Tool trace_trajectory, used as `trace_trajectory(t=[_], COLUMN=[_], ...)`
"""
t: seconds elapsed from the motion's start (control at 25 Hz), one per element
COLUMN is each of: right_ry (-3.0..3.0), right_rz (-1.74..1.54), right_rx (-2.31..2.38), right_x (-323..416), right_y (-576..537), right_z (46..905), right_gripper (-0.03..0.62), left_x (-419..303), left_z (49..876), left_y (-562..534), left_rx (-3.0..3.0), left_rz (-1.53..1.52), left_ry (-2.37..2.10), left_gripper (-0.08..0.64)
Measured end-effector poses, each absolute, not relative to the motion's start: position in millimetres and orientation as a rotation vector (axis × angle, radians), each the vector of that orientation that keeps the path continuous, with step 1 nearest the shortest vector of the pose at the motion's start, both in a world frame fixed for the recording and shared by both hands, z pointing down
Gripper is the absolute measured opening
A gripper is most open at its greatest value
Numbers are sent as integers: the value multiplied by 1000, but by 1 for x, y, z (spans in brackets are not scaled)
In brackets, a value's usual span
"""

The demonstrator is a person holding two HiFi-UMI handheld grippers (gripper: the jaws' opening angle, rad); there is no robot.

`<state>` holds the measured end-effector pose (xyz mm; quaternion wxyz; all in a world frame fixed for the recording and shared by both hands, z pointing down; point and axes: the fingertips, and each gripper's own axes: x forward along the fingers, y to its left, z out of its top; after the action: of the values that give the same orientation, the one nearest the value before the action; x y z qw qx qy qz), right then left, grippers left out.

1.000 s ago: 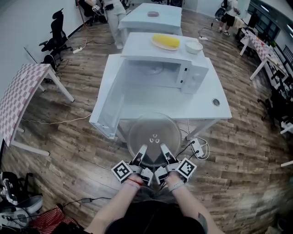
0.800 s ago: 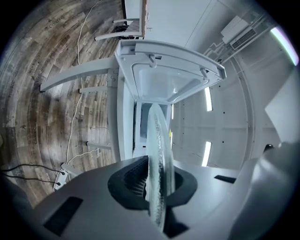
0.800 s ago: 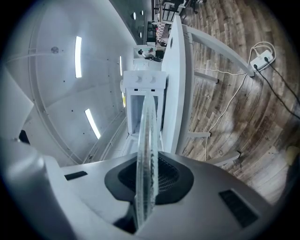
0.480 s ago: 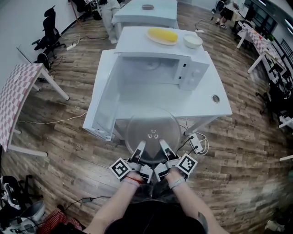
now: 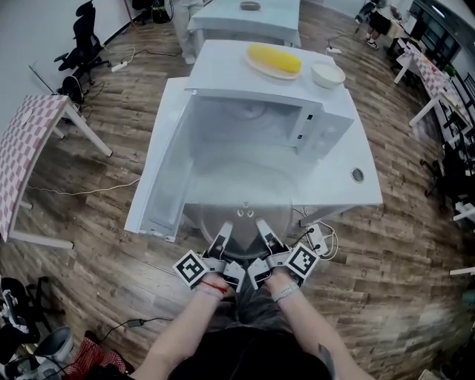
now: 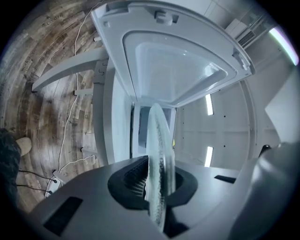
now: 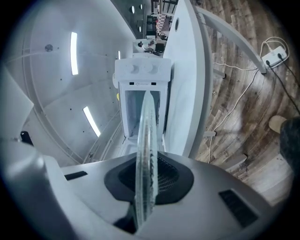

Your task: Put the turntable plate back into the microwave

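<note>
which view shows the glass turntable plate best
The head view: the turntable plate shows its round face, before the open microwave. The left and right gripper views show only its rim edge-on, clamped between jaws.

No readable text, brand or number is showing anywhere. The microwave [image 5: 252,126] control panel [image 7: 143,70] is showing no legible print. The cubes on the left gripper [image 5: 226,229] and right gripper [image 5: 261,225] are showing black-and-white square markers only.

Wood-plank floor [image 5: 96,245] all round; a white table [image 5: 334,189] at centre; a second white table [image 5: 274,21] at 12 o'clock; a black office chair [image 5: 76,41] at 10 o'clock; a checkered table [image 5: 26,148] at 9 o'clock.
</note>
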<state>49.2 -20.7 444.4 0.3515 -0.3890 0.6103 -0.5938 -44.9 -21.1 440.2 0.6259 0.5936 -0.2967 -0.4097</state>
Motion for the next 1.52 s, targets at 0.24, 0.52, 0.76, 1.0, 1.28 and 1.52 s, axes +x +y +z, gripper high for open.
trace_trajectory(t=[0.24,0.52,0.76,1.0,1.28,1.52], right_ry=[1590,1581,1579,1568,1571,1579], right_rz=[-1539,-1549,-1561,-1578,-1579,-1594], right_rx=[-1003,-997,-995,-990,-942,-937], right_x=[59,75,84,88,85,84], right_y=[-64,-109,-152,-177,-209,-224], right_z=[450,461,465,474,475,476], right_gripper=[40,40,40,40,40,38], left_x=[-36,-20,-9,-7,-10,-11], left_z=[447,455,459,468,469,471], left_y=[-64,-109,-152,-176,-205,-219], left_rx=[1368,1367,1355,1364,1351,1329], left_rz=[-942,-938,-943,-926,-936,-938], left_ry=[-696,-700,-698,-718,-729,-718], left_gripper=[31,31,31,31,32,32])
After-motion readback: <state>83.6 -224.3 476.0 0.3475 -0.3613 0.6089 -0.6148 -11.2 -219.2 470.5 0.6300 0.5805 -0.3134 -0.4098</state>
